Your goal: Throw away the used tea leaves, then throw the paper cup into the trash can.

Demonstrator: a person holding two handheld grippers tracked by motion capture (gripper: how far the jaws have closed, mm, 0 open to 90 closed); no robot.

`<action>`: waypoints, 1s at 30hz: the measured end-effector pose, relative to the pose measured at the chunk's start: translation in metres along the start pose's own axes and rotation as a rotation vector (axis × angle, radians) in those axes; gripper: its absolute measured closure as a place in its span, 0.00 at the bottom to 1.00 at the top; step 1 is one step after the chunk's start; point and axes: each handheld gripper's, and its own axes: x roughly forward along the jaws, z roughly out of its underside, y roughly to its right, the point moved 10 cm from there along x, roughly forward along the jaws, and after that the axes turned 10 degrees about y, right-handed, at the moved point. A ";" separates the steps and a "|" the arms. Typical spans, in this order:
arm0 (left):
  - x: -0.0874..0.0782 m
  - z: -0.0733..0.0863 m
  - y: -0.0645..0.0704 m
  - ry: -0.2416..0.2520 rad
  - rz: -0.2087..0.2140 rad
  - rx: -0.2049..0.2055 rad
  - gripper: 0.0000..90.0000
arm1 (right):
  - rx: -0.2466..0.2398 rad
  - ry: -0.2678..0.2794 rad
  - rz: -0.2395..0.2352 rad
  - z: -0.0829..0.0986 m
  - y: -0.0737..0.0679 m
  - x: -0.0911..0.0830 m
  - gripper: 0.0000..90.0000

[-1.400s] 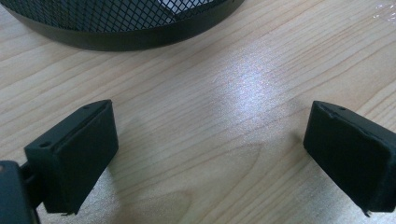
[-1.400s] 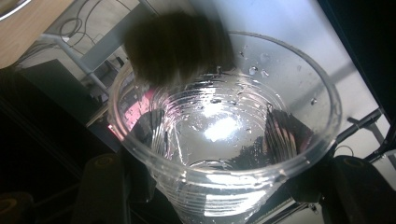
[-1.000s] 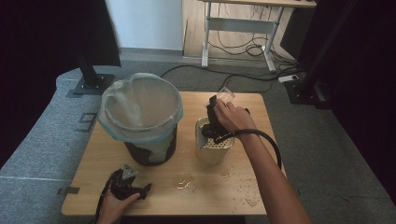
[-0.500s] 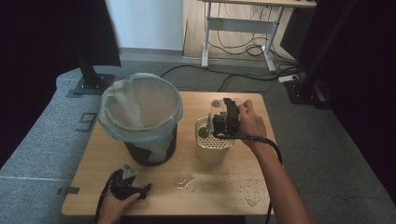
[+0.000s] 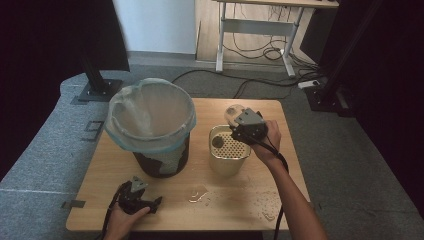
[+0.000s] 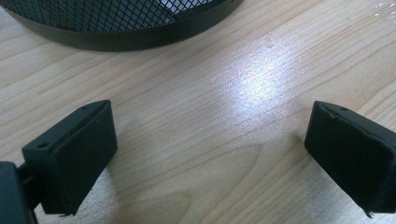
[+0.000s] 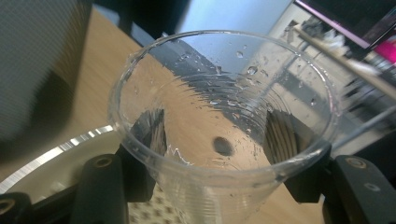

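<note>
My right gripper [image 5: 243,129] hangs over the far right rim of a cream canister [image 5: 227,162] with a perforated insert. It is shut on a clear plastic cup [image 5: 233,113]. In the right gripper view the wet cup [image 7: 224,93] sits between the two black jaws, mouth towards the camera, with a small dark speck [image 7: 223,145] low inside. A dark round thing [image 5: 217,142] lies on the perforated insert. My left gripper [image 5: 150,202] rests on the table's near left edge, and its open jaws [image 6: 210,154] hold nothing.
A black mesh bin [image 5: 162,160] lined with a clear bag stands left of the canister; its base [image 6: 116,28] lies just ahead of the left gripper. Spilled water [image 5: 197,194] and droplets [image 5: 265,209] wet the wooden table [image 5: 100,170]. Desk legs and cables lie beyond.
The right gripper has shifted a little to the right over the canister and turned with the cup. The left gripper has stayed in place.
</note>
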 end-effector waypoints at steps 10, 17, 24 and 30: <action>0.000 0.000 0.000 0.000 0.000 0.005 0.02 | 0.234 0.048 -0.038 0.006 0.001 0.000 0.43; 0.000 0.000 0.001 0.000 0.005 0.002 0.02 | 0.266 0.061 -0.042 0.003 -0.001 0.000 0.43; 0.000 0.000 0.001 -0.001 0.006 0.005 0.02 | 0.330 0.121 -0.030 -0.028 0.001 0.002 0.43; 0.000 0.000 0.001 0.000 0.004 0.004 0.02 | 0.350 0.201 -0.041 -0.073 -0.003 0.003 0.43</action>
